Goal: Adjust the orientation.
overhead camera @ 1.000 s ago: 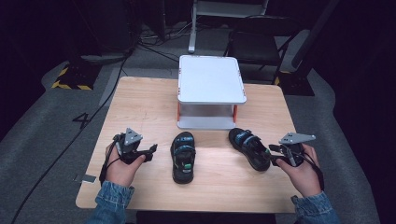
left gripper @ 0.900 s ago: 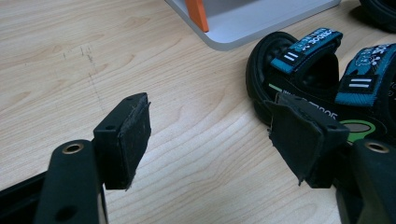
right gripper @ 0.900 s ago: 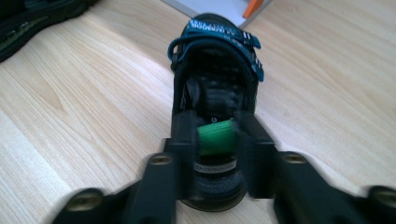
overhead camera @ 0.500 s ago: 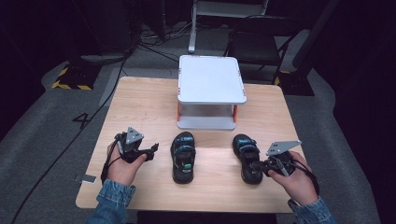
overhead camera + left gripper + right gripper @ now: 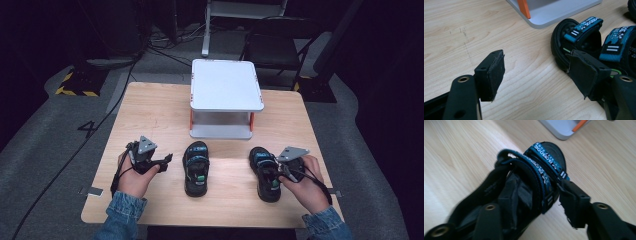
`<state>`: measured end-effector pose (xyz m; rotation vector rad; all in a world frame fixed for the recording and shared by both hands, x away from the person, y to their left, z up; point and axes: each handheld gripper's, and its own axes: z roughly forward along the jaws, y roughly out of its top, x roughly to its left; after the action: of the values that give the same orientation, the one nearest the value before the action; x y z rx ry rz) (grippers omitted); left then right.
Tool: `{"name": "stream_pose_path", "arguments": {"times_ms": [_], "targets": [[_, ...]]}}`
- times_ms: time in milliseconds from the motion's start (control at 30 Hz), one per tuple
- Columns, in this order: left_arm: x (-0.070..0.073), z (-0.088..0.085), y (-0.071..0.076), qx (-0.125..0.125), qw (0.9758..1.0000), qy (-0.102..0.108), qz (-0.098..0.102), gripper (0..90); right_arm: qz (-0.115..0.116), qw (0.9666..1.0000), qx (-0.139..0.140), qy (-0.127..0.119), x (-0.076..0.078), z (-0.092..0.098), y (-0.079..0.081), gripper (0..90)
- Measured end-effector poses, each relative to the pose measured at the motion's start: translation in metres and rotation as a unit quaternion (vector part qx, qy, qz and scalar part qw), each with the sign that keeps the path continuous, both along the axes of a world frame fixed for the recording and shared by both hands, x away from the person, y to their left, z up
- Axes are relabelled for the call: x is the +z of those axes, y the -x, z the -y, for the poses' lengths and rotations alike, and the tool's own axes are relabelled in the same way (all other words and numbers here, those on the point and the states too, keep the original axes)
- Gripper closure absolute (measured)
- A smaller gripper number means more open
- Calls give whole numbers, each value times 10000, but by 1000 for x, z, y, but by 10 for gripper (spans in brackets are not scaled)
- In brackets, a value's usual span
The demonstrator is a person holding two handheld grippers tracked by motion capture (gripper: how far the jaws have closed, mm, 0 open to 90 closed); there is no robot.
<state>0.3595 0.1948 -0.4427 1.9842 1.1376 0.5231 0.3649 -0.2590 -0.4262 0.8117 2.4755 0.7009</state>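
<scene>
The right sandal (image 5: pixel 265 173), which lay angled toward the table's right edge a second ago, now lies near the front right of the table (image 5: pixel 150 107), roughly parallel to the left sandal (image 5: pixel 196 167); the right gripper (image 5: pixel 280 172) has come in over it, its jaws just reopened, one jaw down inside the shoe and the other outside the strap, though I cannot tell if they press. The left gripper (image 5: pixel 162 162) has not moved and rests open and empty just beside the left sandal. Behind both shoes stands a white two-tier stand (image 5: pixel 222 97) with orange legs, well apart from the grippers.

The pale, smooth-grained wooden table (image 5: pixel 150 110) looks matt. The black rubbery sandals (image 5: pixel 196 168) carry woven teal cloth straps (image 5: pixel 584 25). The white stand (image 5: pixel 225 85) looks like smooth plastic.
</scene>
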Motion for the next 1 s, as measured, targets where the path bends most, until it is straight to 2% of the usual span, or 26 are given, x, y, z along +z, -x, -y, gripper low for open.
{"name": "stream_pose_path", "arguments": {"times_ms": [33, 67, 100, 233, 333, 467, 600, 733, 867, 1000], "targets": [[0, -1, 1, 22, 10000, 2, 5, 294, 43, 9999, 68, 124, -3, -5, -2, 642], [0, -2, 3, 41, 10000, 18, -25, 294, 204, 9995, 65, 224, -3, -9, -2, 717], [0, -4, 4, 48, 10000, 22, -12, 295, 309, 9991, 73, 278, 0, -12, -1, 726], [1, -12, 8, 128, 9999, 60, -5, 295, 522, 9986, 83, 0, 9, -25, 0, 743], [0, -20, 10, 213, 9997, 77, 1, 295, 447, 9984, 163, -296, 12, -37, -2, 753], [4, -35, 12, 409, 9990, 182, 57, 297, 520, 9970, 151, -559, 14, -63, -6, 760], [4, -42, 9, 495, 9983, 289, 62, 297, 626, 9955, 116, -695, 10, -95, -10, 760], [3, -44, 3, 422, 9985, 338, 62, 297, 633, 9944, 41, -846, 0, -119, -11, 755], [5, -44, -4, 368, 9986, 363, 104, 297, 613, 9926, -101, -1048, -7, -131, -7, 748], [1, -32, -10, 232, 9992, 299, 162, 297, 347, 9929, -225, -1119, -16, -134, -5, 738]]}}
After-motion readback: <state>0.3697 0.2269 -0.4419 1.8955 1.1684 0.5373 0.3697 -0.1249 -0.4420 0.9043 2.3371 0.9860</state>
